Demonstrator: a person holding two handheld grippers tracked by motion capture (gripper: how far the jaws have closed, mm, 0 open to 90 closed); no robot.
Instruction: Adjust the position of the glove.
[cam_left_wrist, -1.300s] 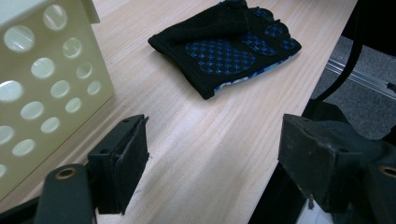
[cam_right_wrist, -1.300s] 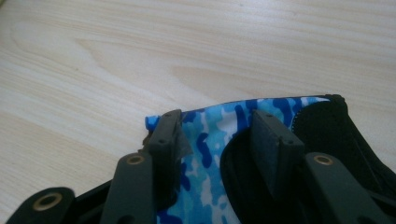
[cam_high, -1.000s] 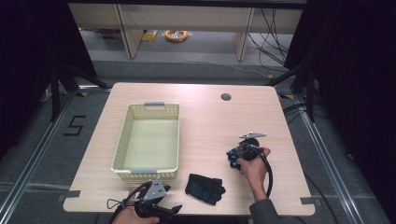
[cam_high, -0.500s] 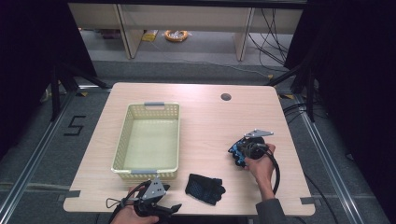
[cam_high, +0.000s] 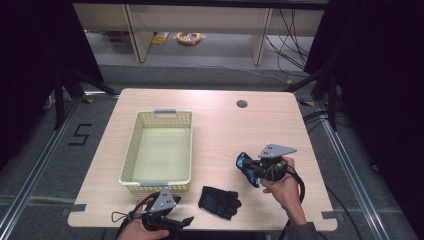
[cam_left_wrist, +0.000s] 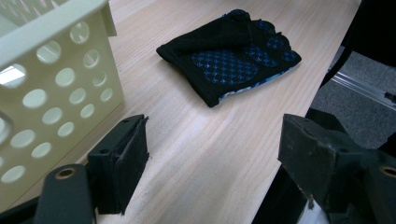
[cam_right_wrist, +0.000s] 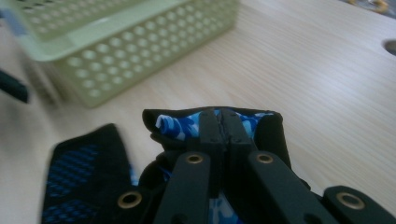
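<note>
Your right gripper (cam_high: 245, 165) is pinched tight on a blue and black glove (cam_right_wrist: 175, 126) above the table's (cam_high: 220, 120) right side, while your left gripper (cam_left_wrist: 212, 163) waits with jaws wide apart at the front edge near the other glove (cam_left_wrist: 233, 58).

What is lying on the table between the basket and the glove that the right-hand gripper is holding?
Bare wood. In the high view, the table between the basket and the held glove carries nothing; the second glove lies nearer the front edge.
</note>
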